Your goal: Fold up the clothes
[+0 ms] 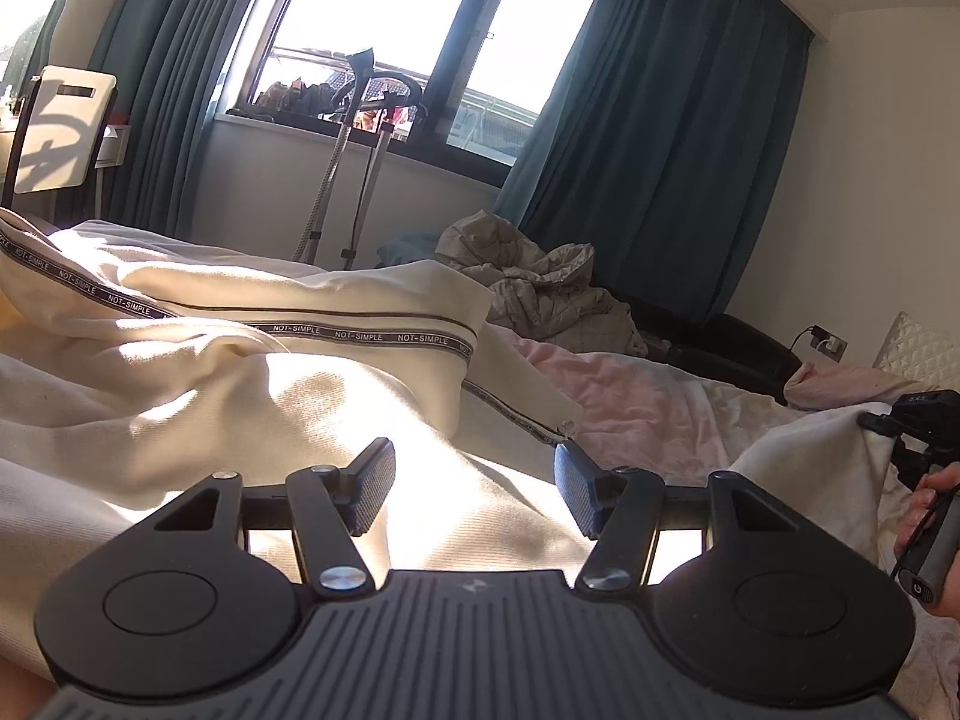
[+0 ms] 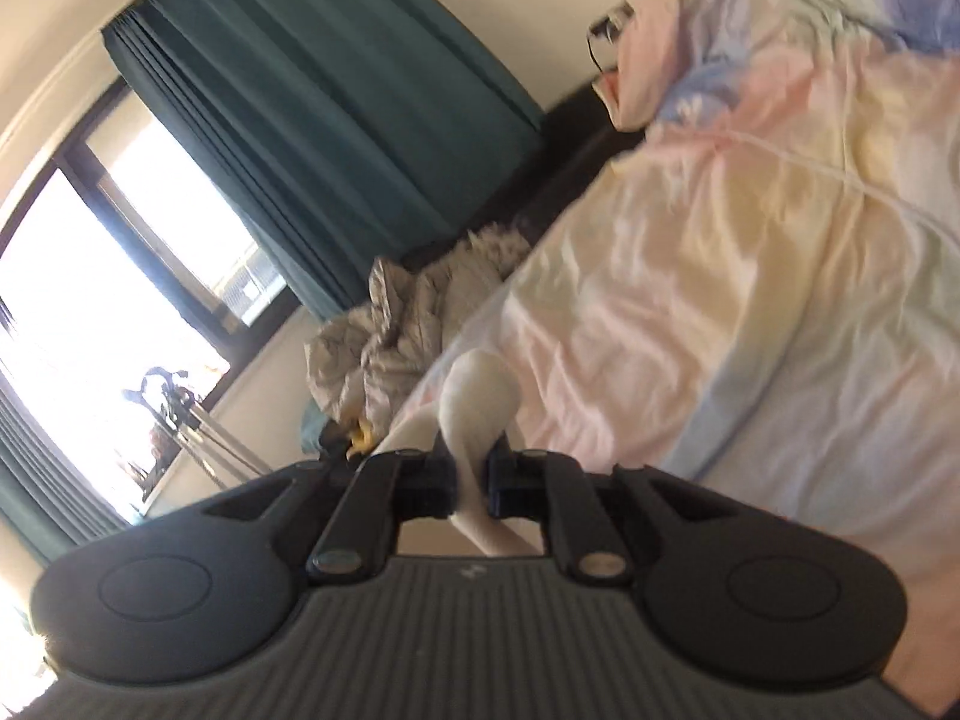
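Note:
A cream garment [image 1: 240, 396] with a dark "NOT-SIMPLE" tape trim [image 1: 360, 337] lies rumpled across the bed in the left wrist view. My left gripper [image 1: 474, 456] hovers low over it, jaws wide apart, with the cloth below them and not pinched. At the right edge, a hand [image 1: 936, 480] holds my right gripper [image 1: 912, 420] beside a lifted cream edge [image 1: 810, 450]. In the right wrist view my right gripper [image 2: 474, 480] is shut on a narrow fold of the cream cloth [image 2: 474, 396], which rises from the pastel bed sheet [image 2: 690, 300]. That view is rolled sideways.
A crumpled grey quilted cover [image 1: 540, 282] is heaped at the far side of the bed. Behind it are teal curtains [image 1: 660, 150], a bright window and a metal stand [image 1: 366, 180]. A chair [image 1: 60, 126] stands far left, a pillow [image 1: 918, 348] and wall socket [image 1: 831, 348] right.

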Demonstrator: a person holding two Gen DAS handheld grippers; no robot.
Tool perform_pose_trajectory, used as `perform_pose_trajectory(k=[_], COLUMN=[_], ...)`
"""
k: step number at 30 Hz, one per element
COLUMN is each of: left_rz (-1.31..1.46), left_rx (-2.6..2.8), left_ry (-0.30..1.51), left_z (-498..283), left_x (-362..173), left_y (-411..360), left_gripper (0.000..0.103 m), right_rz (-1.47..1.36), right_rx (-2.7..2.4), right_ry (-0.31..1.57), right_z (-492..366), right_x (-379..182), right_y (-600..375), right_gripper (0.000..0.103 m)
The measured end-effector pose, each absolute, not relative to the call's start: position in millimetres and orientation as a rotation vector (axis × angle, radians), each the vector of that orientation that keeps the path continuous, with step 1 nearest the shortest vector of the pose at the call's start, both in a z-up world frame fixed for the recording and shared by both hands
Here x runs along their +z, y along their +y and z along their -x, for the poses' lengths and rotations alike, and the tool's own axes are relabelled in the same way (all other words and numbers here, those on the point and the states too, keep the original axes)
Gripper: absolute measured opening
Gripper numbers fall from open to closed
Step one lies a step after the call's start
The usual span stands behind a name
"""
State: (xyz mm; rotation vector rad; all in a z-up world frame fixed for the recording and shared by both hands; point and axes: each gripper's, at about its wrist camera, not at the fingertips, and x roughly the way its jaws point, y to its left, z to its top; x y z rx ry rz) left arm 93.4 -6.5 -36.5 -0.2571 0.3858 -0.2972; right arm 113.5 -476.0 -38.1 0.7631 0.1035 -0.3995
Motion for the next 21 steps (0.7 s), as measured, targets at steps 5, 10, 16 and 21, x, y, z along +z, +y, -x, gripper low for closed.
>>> perform_pose_trajectory(k=[5,10,16,21], left_rz=[0.235,0.226,0.231,0.258], left_rx=[-0.292,-0.28,-0.281,-0.279], left_ry=[0.4,0.418,0.451,0.457], left_z=[-96,-102,-111,-108], left_x=[-41,-46,-53,-50], left_y=[-11,-13,-15,-12], left_gripper=[0.063,0.063,0.063,0.063], right_rz=[-0.687,-0.647,-0.786,-0.86], right_rx=[-0.489,-0.571,-0.626,-0.627], right_ry=[0.05,0.186,0.241,0.249], right_z=[-114,-141,-133,-106], right_x=[-38,-88,-120,-112], right_y=[-514,-556,-575,-564], right_gripper=[0.011,0.026,0.045,0.049])
